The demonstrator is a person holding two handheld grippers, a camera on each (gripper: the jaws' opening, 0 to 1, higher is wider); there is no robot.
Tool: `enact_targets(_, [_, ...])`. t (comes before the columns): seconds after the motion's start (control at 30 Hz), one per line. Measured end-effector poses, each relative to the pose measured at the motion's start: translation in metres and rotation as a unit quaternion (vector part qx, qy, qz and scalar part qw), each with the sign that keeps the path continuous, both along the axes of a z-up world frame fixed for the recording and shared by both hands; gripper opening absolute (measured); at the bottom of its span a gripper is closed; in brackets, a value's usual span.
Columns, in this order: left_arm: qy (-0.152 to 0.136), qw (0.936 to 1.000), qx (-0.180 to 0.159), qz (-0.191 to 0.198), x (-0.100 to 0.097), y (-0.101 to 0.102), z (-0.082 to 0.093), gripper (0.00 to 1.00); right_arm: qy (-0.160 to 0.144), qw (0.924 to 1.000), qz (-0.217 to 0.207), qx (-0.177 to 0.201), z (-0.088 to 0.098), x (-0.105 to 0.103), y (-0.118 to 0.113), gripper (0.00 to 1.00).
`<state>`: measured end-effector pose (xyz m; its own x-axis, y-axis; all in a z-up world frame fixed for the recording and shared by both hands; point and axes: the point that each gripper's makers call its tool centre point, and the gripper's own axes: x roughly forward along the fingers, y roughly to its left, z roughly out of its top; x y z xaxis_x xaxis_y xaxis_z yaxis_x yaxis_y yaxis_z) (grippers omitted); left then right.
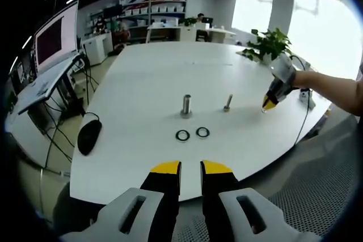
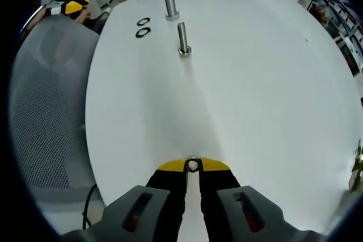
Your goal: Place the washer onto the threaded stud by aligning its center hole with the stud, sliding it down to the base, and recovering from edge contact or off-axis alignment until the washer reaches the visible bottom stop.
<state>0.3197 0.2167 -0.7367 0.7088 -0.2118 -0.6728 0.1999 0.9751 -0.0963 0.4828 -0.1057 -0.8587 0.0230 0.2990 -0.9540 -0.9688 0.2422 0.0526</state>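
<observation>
Pinching a washer (image 2: 193, 165) between its yellow tips, the right gripper (image 2: 193, 166) hovered well short of the threaded stud (image 2: 182, 38); the left gripper (image 1: 190, 168), slightly parted, held nothing.

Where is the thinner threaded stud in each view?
Left gripper view: thinner stud stands right of centre on the white table, right of the thicker stud.
Right gripper view: it stands top centre, nearer than the thicker stud.
Shared landmark: two black rings beside the studs.
</observation>
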Motion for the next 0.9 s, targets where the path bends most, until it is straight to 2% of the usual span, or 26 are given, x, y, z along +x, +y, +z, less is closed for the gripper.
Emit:
enact_targets(0.1, [0.0,1.0,0.0,0.001,0.0,0.0,0.0,0.11,0.007,1.0,-0.005,-0.005,-0.003,-0.002,-0.003,0.16])
enact_targets(0.23, [0.001,1.0,0.0,0.001,0.0,0.001,0.0,0.11,0.002,0.9998,0.004,-0.02,-0.007,-0.004,-0.005,0.18])
enact_targets(0.67, [0.0,1.0,0.001,0.002,0.0,0.001,0.0,0.11,-0.023,0.9984,0.024,-0.046,-0.01,-0.003,-0.005,0.14])
enact_targets(0.9, [-0.001,1.0,0.0,0.002,0.0,0.001,0.0,0.11,-0.025,0.9986,0.026,-0.04,-0.008,-0.002,-0.004,0.13])
